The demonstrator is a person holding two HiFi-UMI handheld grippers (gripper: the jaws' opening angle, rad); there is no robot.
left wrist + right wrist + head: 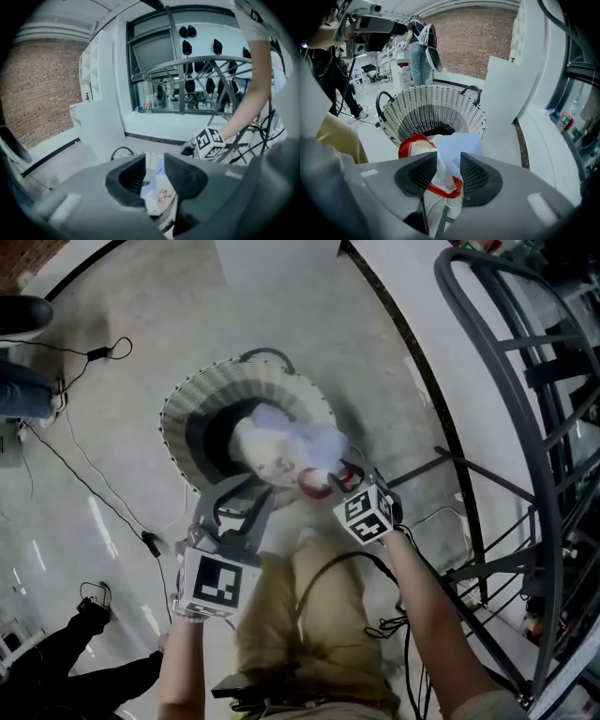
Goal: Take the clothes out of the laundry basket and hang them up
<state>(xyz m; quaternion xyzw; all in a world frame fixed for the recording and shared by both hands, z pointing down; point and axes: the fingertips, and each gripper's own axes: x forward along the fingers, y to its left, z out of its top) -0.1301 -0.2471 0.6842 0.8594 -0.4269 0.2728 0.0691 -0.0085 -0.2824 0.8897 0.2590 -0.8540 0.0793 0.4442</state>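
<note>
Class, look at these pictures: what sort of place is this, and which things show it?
Probably a lab or studio workspace, not a home: an exposed brick wall and cables trailing over the smooth floor.

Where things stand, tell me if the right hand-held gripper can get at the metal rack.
Probably yes: the right hand-held gripper, shut on the garment over the basket, has the rack beside it, with nothing between.

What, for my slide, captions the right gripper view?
Right gripper holding a red-trimmed white garment above the laundry basket.
</note>
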